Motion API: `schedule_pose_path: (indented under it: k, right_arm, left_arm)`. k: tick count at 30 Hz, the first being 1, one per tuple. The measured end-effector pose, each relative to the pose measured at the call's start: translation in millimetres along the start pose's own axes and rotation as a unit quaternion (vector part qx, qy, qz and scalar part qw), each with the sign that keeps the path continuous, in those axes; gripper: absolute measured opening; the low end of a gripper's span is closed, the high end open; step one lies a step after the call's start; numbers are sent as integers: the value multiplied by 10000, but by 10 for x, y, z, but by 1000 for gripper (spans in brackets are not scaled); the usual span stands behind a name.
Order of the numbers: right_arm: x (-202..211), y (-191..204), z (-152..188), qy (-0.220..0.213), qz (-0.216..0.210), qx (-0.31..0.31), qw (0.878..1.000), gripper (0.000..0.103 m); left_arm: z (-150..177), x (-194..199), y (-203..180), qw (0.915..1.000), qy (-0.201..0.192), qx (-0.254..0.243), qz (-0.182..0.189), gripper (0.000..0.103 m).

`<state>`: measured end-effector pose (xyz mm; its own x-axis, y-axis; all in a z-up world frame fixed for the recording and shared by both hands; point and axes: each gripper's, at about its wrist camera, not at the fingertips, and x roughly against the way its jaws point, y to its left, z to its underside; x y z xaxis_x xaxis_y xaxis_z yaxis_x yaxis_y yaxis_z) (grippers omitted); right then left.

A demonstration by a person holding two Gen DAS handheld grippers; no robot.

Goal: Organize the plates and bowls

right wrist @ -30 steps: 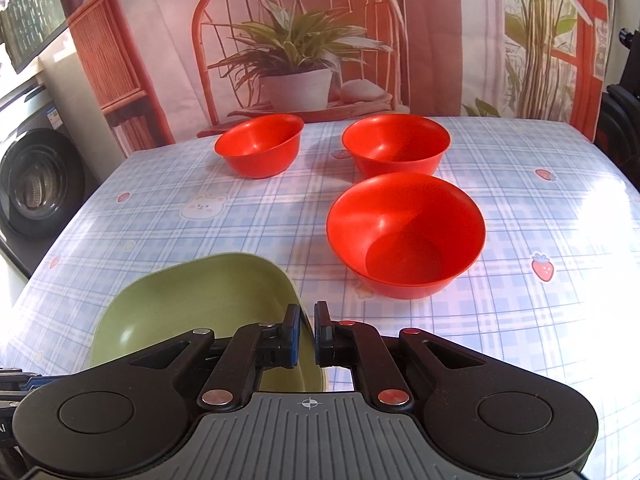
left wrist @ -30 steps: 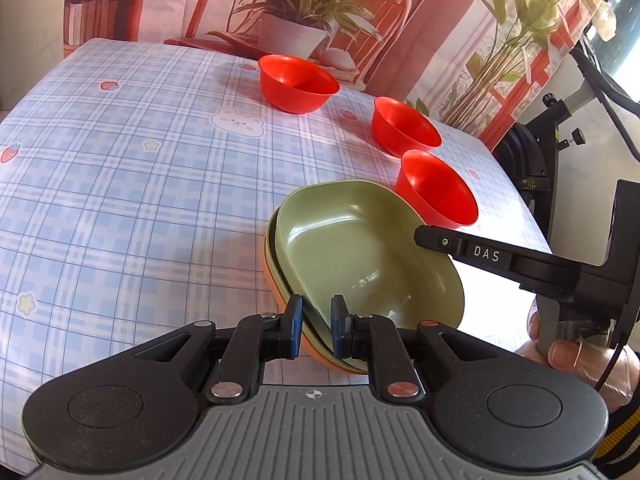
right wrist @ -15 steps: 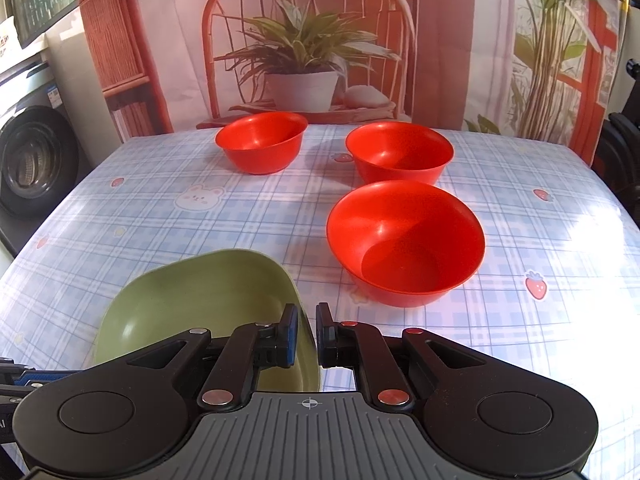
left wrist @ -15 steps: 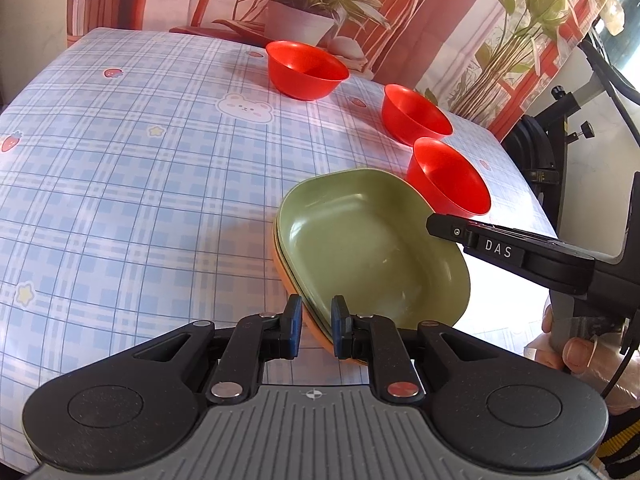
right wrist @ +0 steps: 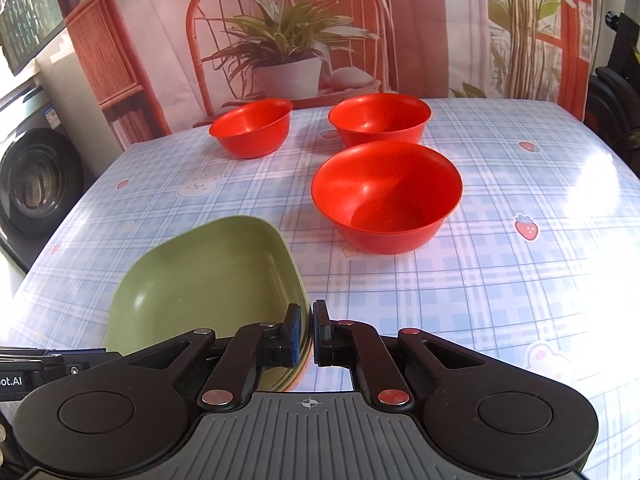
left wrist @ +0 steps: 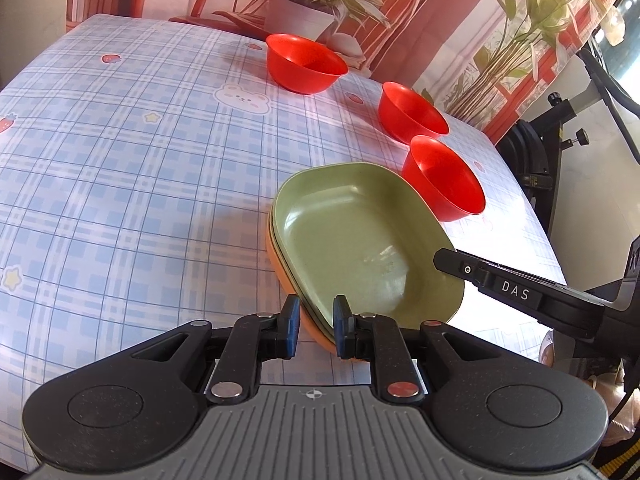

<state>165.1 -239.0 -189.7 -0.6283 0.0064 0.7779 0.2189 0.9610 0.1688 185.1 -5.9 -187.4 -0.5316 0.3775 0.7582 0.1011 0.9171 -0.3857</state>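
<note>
A stack of plates, green [left wrist: 360,236] on top and orange [left wrist: 280,268] beneath, is held over the near part of the checked table [left wrist: 140,168]. My left gripper [left wrist: 315,330] is shut on the stack's near rim. My right gripper [right wrist: 305,334] is shut on the rim of the green plate [right wrist: 208,280] at its right edge. Three red bowls stand beyond: one close to the plates [right wrist: 386,196] [left wrist: 444,178], one behind it [right wrist: 380,118] [left wrist: 412,110], one further left [right wrist: 252,126] [left wrist: 306,62].
A potted plant [right wrist: 286,68] and a red chair [right wrist: 224,12] stand behind the table's far edge. A washing machine [right wrist: 36,180] is at the left, an exercise machine [left wrist: 560,140] at the right. The right gripper's arm [left wrist: 520,292] reaches over the table's right edge.
Both grippers stay shut on the plates. The stack has lifted a little and the views have pulled back slightly from the red bowls.
</note>
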Motion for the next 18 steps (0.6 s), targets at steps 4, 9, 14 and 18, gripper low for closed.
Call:
schedule_pose_path:
  k: [4, 9, 14, 18]
  right_arm:
    - [-9, -21, 9, 5, -38, -123, 9999, 6]
    - [-11, -18, 6, -6, -19, -166, 9999, 6]
    - [-13, 4, 11, -8, 6, -182, 9998, 6]
    - [-12, 10, 18, -7, 0, -172, 9999, 6]
  left_arm:
    - [-1, -17, 10, 10000, 2, 2, 14, 18]
    - [-16, -29, 18, 10000, -14, -10, 10, 18]
    - [-50, -42, 29, 10000, -63, -64, -38, 18]
    - [-79, -52, 39, 9999, -92, -112, -80, 18]
